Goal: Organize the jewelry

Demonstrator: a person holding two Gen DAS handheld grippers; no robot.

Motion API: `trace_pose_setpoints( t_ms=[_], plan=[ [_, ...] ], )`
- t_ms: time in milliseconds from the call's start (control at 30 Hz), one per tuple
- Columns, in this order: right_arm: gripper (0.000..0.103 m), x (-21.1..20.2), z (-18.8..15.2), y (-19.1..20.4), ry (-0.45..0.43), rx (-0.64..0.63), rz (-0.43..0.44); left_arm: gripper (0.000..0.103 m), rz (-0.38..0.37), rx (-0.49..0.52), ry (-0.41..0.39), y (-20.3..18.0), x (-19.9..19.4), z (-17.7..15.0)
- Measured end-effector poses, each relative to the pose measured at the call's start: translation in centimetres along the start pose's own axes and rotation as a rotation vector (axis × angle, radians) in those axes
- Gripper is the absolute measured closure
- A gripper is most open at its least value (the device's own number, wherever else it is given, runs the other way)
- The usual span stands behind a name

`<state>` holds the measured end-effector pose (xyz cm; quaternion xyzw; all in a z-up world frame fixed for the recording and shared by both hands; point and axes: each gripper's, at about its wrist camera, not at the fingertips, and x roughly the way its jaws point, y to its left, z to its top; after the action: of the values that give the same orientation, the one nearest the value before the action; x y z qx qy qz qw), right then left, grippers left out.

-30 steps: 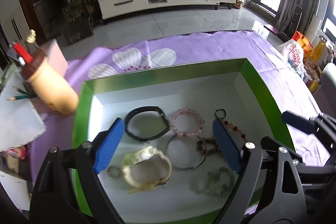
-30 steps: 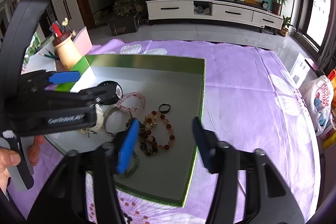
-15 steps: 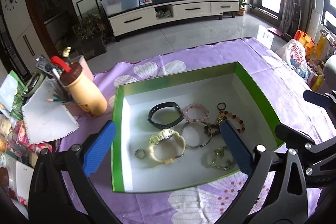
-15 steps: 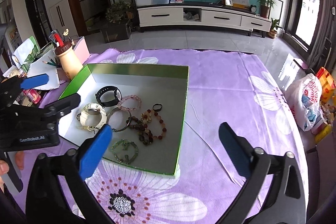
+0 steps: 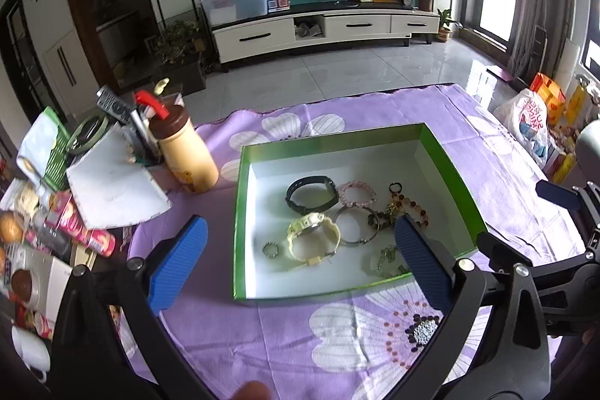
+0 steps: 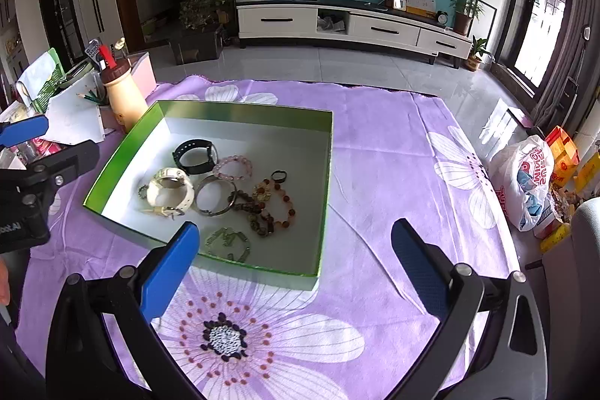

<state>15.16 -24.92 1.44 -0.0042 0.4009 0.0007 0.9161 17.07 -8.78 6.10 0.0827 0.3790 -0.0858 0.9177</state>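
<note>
Jewelry all sitting in green box [image 6: 262, 113]; sorting looking finished.
I am holding left gripper [image 5: 296, 261] and right gripper [image 6: 296, 263] above tabletop, jaws wide open, gripping nothing.

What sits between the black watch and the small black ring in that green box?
The pink beaded bracelet lies between the black strap watch and small black ring, clearest in the right wrist view.

box [image 6: 326, 152]: sits on the tablecloth [image 6: 393, 175], jewelry all inside
black watch [image 6: 195, 155]: toward the far wall, beaded bracelet [image 6: 233, 167] just right of it
pale watch [image 6: 170, 192]: nearer the front, small ring [image 6: 143, 192] at its left, bangle [image 6: 215, 194] touching its right
chain bracelet [image 6: 228, 244]: closest to the front wall
bottle [image 6: 122, 92]: outside, off the box's far-left corner
</note>
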Motion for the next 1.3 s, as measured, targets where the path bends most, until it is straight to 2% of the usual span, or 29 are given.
trace_pose_setpoints(
  t_ms=[100, 200, 467, 767, 1300],
  plan=[
    [0.001, -0.3, 0.1, 0.5, 0.007, -0.002, 0.001, 0.002, 0.009, -0.037, 0.039, 0.9, -0.2, -0.2],
    [0.001, -0.5, 0.3, 0.9, 0.01, -0.003, 0.004, 0.002, -0.015, -0.07, 0.079, 1.7, 0.0, -0.5],
    [0.001, -0.8, 1.0, 1.5, 0.004, -0.008, -0.002, 0.002, -0.021, -0.113, 0.132, 2.8, 0.1, -0.7],
    [0.001, 0.2, 1.6, 1.4, 0.01, -0.002, -0.012, 0.002, 0.009, -0.117, 0.156, 3.1, 1.5, -0.3],
    [0.001, 2.6, 1.8, 1.1, 0.045, 0.007, -0.009, 0.002, 0.017, -0.108, 0.207, 2.7, 4.9, -0.4]
  ],
)
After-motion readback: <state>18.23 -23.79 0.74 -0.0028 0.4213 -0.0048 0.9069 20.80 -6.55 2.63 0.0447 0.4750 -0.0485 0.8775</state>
